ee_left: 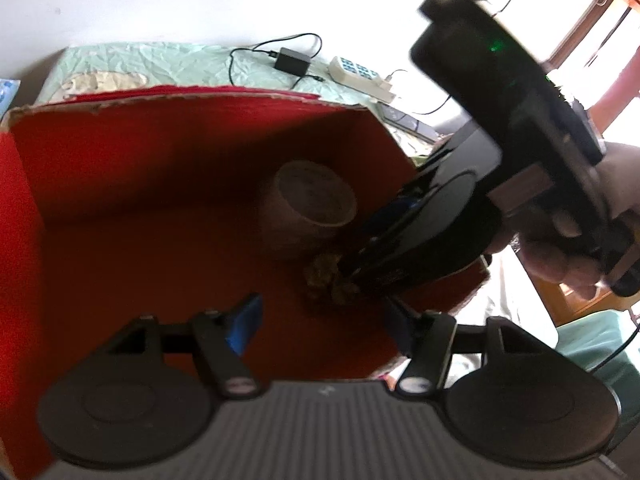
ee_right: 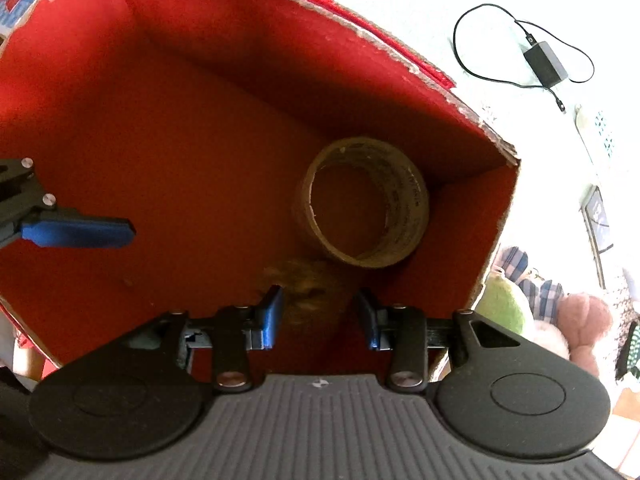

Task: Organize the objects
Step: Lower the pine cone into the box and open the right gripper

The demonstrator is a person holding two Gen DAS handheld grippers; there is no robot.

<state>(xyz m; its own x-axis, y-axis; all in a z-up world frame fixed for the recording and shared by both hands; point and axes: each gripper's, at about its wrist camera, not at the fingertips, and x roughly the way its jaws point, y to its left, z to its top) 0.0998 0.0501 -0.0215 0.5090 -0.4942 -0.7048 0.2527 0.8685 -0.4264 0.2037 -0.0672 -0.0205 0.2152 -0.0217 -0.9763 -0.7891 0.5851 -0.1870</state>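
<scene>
A red cardboard box [ee_left: 120, 208] [ee_right: 180, 128] lies open below both grippers. A brown tape roll [ee_left: 308, 204] [ee_right: 362, 202] stands inside near its right wall. A small brownish lumpy object [ee_left: 326, 278] [ee_right: 308, 288] lies on the box floor beside the roll. My right gripper [ee_right: 320, 316] is open, its blue fingers on either side of the lumpy object; in the left wrist view [ee_left: 360, 272] its tips reach down to that object. My left gripper [ee_left: 324, 324] is open and empty over the box floor. One left gripper finger [ee_right: 80, 233] shows in the right wrist view.
A green patterned cloth [ee_left: 180, 64] covers the surface behind the box. A black power adapter [ee_left: 291, 60] [ee_right: 546, 62] with cable and a white power strip [ee_left: 360, 76] lie on it. Plush toys [ee_right: 532, 312] sit right of the box.
</scene>
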